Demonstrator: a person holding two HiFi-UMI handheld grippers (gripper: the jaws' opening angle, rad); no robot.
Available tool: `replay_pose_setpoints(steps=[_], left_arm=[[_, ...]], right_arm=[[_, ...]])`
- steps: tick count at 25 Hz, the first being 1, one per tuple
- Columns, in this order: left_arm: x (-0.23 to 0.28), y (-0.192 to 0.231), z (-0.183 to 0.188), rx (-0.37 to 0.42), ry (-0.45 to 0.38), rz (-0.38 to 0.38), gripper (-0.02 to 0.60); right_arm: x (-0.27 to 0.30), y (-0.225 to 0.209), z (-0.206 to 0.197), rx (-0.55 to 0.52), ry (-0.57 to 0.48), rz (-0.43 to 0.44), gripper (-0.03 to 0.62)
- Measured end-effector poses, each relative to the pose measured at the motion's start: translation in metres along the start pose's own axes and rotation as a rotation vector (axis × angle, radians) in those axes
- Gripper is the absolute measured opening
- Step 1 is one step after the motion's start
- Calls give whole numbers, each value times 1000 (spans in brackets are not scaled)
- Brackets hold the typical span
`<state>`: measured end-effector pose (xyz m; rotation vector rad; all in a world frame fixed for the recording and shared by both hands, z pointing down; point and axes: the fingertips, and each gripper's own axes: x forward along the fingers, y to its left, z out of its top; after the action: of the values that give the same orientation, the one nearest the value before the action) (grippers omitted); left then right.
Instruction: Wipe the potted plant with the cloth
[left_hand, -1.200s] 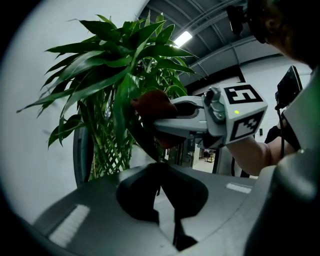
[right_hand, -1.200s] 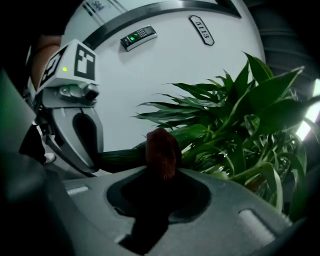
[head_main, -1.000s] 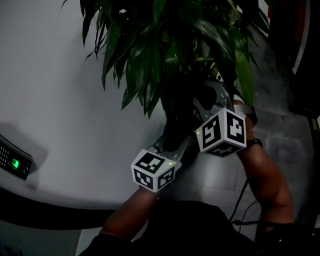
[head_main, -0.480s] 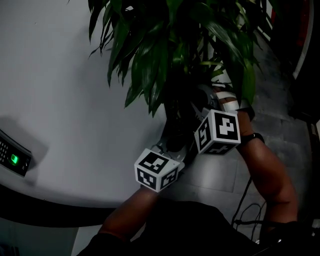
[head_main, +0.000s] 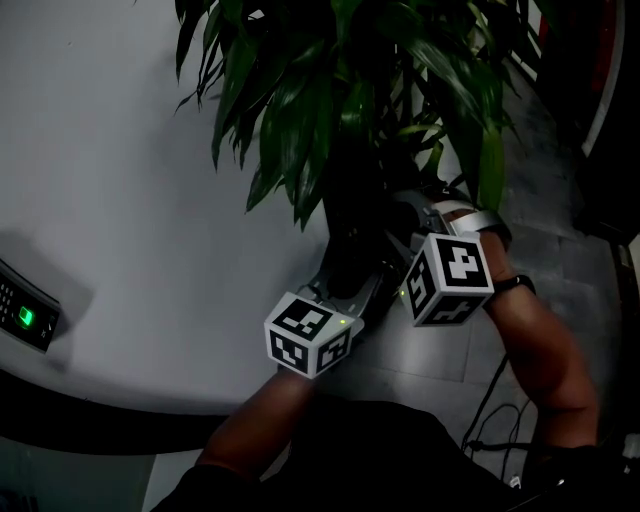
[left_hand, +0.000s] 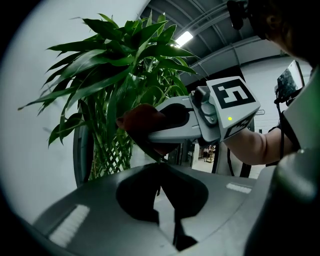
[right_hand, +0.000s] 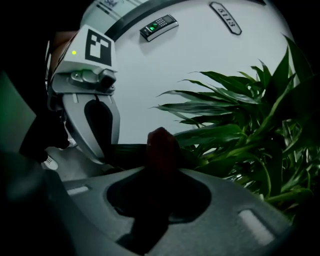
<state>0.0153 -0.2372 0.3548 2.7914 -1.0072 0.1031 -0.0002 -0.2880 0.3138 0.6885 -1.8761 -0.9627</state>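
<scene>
The potted plant (head_main: 350, 90) fills the top of the head view with long green leaves. My left gripper (left_hand: 160, 164) is shut on the tip of one dark leaf (left_hand: 145, 145), which runs up to the right gripper (left_hand: 139, 122). That gripper is shut on a dark red cloth (left_hand: 145, 116) bunched against the same leaf. In the right gripper view the cloth (right_hand: 161, 146) stands between my own jaws, against the leaf (right_hand: 131, 150), with the left gripper (right_hand: 107, 154) at the leaf's other end. In the head view, foliage hides both sets of jaws; only the marker cubes and bodies show.
A curved white wall (head_main: 120, 200) stands behind the plant, with a keypad unit (head_main: 25, 318) showing a green light. The plant's stems are woven into a lattice (left_hand: 107, 155). A cable (head_main: 488, 400) trails over the grey floor tiles at the right.
The right gripper has moved down and nearer along the leaf, and its marker cube has rolled. The left gripper has stayed put.
</scene>
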Motion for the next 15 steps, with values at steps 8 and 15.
replay_pose_setpoints(steps=[8, 15], left_arm=[[0, 1, -1, 0, 4, -4, 17], [0, 0, 1, 13, 7, -13, 17]], right_arm=[[-14, 30, 8, -54, -12, 48, 71], [-27, 48, 12, -76, -28, 97, 71]])
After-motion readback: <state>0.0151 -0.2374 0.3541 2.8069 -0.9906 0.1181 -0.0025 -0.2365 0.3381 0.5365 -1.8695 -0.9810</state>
